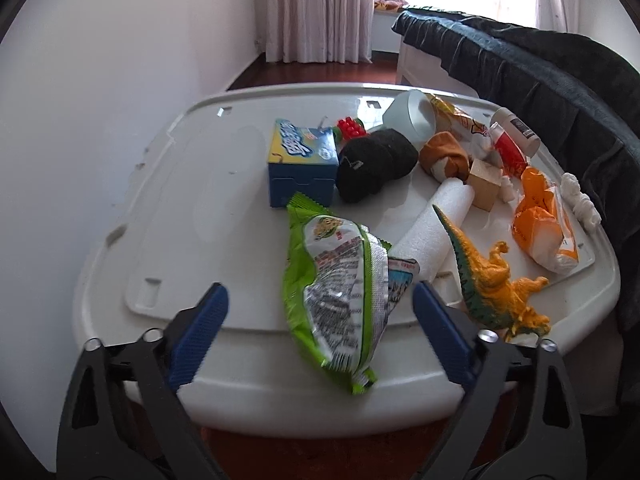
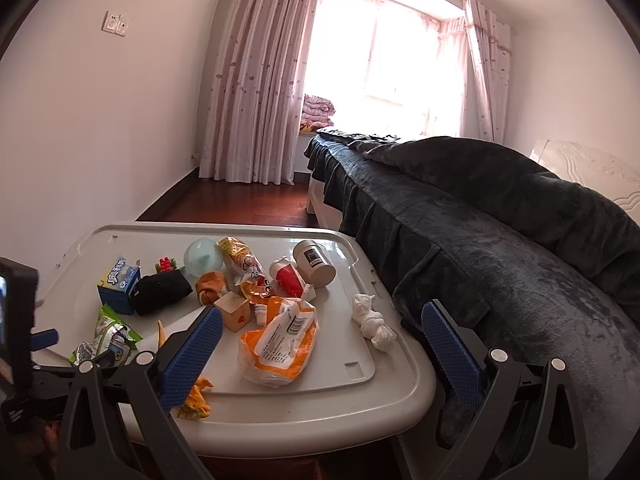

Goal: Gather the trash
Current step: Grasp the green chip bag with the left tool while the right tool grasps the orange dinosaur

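A white lid-topped table [image 1: 208,216] carries trash and toys. A green and silver snack wrapper [image 1: 340,292] lies at its near edge, between the open fingers of my left gripper [image 1: 320,300], not gripped. It also shows in the right wrist view [image 2: 108,338]. An orange and white plastic bag [image 1: 544,224] [image 2: 280,340] lies at the right. A crumpled white tissue [image 2: 372,322] lies near the bed-side edge. My right gripper [image 2: 322,326] is open and empty, above the table's near right part.
On the table: a blue box [image 1: 302,160], black cloth [image 1: 372,160], foam roll [image 1: 432,232], wooden block [image 1: 486,184], toy dinosaur [image 1: 496,280], cup [image 1: 412,116], red-white packet [image 1: 508,148], jar [image 2: 314,262]. A dark-covered bed [image 2: 500,220] borders the right side.
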`<control>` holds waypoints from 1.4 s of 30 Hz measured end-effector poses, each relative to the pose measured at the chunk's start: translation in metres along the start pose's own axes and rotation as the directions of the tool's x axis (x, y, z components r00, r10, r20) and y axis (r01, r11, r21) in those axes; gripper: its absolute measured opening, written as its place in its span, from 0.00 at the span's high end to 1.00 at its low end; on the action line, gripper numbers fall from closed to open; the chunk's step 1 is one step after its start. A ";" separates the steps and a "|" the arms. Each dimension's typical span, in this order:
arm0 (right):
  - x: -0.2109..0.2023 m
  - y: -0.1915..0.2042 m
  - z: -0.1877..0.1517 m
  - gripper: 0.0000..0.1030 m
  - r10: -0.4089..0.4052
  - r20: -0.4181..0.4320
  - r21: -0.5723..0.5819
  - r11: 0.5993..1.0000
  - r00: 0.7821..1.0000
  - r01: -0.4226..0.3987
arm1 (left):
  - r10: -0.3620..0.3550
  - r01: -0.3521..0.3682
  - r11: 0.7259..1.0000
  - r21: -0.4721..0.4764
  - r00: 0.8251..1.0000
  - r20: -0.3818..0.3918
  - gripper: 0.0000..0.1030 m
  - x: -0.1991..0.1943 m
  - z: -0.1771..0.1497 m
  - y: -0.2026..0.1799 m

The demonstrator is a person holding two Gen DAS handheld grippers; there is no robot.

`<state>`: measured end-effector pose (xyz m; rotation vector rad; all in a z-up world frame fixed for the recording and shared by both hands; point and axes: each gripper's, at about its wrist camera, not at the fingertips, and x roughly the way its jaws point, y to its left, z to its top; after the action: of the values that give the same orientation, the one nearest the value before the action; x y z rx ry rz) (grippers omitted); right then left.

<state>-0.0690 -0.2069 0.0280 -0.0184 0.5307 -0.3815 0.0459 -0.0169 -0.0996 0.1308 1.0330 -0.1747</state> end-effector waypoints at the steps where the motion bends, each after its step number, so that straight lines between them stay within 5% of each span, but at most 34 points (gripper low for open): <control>1: 0.001 -0.001 0.000 0.05 -0.001 -0.002 0.002 1.000 1.000 0.001 | -0.006 0.006 1.000 0.004 1.000 -0.001 0.27 0.008 0.004 0.000; 9: 0.007 -0.003 -0.004 0.05 -0.003 -0.016 0.000 1.000 1.000 0.003 | -0.025 0.025 1.000 -0.009 0.999 0.047 0.64 0.013 0.009 -0.002; 18: 0.010 0.018 -0.018 0.05 0.114 -0.015 -0.069 0.991 0.993 -0.115 | 0.010 -0.006 1.000 -0.026 0.992 0.125 0.66 -0.009 0.001 0.016; 24: 0.021 0.081 -0.049 0.05 0.308 -0.090 -0.179 0.931 0.947 -0.319 | -0.005 0.004 1.000 0.006 0.984 0.178 0.66 -0.047 -0.012 0.017; 37: 0.080 0.135 -0.070 0.06 0.254 -0.145 -0.306 0.908 0.956 -0.288 | -0.006 0.021 0.997 -0.069 0.978 0.208 0.66 -0.071 -0.025 0.052; 39: 0.092 0.135 -0.071 0.12 0.257 -0.174 -0.300 0.906 0.951 -0.300 | -0.010 0.025 0.997 -0.072 0.978 0.206 0.66 -0.070 -0.025 0.053; 42: 0.110 0.135 -0.075 0.35 0.258 -0.244 -0.261 0.911 0.935 -0.319 | -0.019 0.034 0.997 -0.070 0.979 0.203 0.66 -0.068 -0.026 0.052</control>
<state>0.0281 -0.1147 -0.1064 -0.1908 0.7810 -0.0069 0.0011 0.0445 -0.0529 0.0321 0.8373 -0.1708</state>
